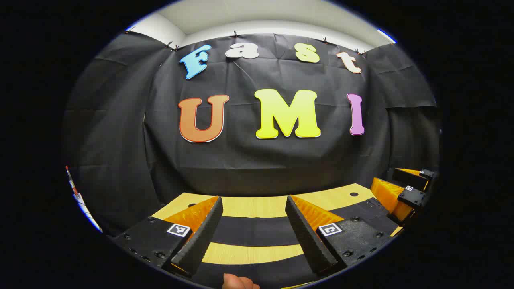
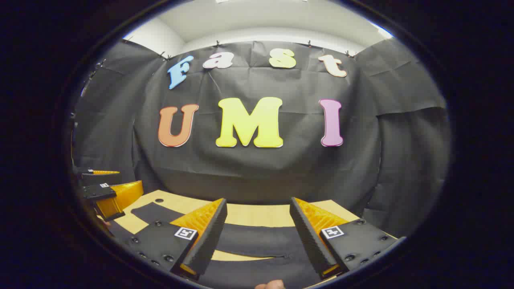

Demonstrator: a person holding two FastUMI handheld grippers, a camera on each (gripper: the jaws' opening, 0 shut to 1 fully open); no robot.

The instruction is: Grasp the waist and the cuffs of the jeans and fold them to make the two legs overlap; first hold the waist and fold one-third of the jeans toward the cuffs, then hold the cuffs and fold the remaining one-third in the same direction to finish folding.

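Observation:
Dark jeans (image 1: 253, 231) lie flat on the light wooden table (image 1: 257, 205), showing as two dark bands with a strip of table between them. My left gripper (image 1: 253, 199) hovers open just above them, nothing between its fingers. In the right gripper view the jeans (image 2: 257, 241) cross under my right gripper (image 2: 258, 200), which is also open and empty; a seam line runs along the cloth there. Each gripper is seen from the other's camera: the right gripper (image 1: 395, 183) at the right edge, the left gripper (image 2: 109, 184) at the left edge.
The black cloth wall (image 1: 265, 160) rises right behind the table's far edge. A small round hole (image 1: 353, 194) marks the tabletop near the far right corner. A bit of a hand (image 1: 239, 282) shows at the bottom of the left gripper view.

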